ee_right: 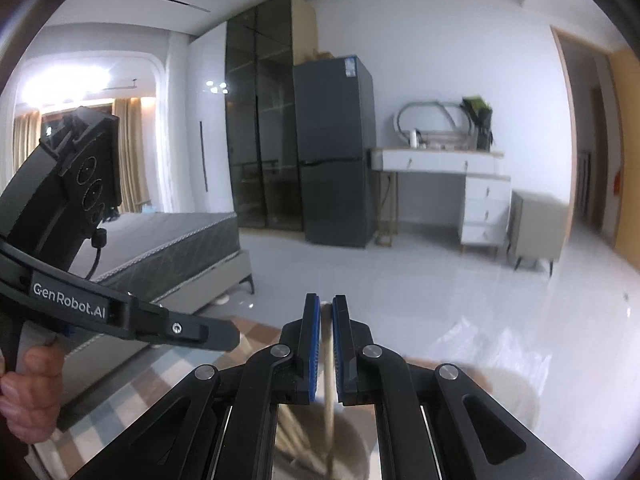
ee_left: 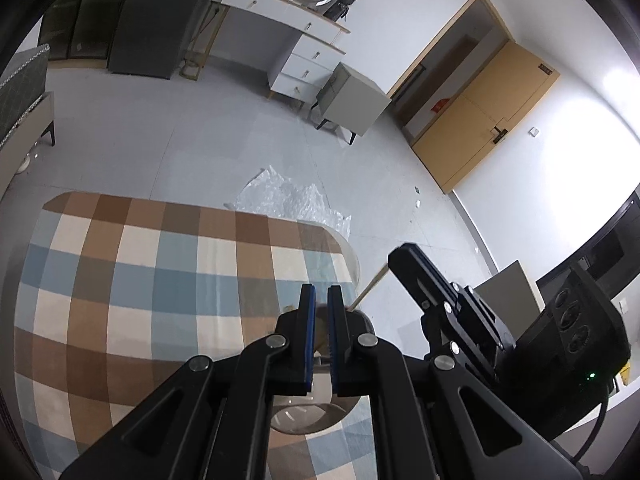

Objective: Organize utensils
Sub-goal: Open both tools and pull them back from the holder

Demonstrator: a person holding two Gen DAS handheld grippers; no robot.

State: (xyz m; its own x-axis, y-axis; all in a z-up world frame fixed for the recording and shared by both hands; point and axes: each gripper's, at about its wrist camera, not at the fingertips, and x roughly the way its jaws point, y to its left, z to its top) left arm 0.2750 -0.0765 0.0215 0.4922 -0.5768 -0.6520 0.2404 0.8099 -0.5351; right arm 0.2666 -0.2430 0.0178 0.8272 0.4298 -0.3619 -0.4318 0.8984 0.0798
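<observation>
left tool: clamps glass cup rim | right tool: grips pale wooden chopstick

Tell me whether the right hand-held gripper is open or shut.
Shut on a chopstick: the right hand-held gripper has its blue pads against the pale wooden chopstick, which runs down into a cup below.

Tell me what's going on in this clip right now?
A person holds a gripper in each hand over a checked tablecloth. The left gripper is shut on the rim of a round holder that stands on the cloth. The right gripper is shut on a pale wooden stick, probably a chopstick, whose lower end reaches down into the holder, where other sticks already lie.
</observation>
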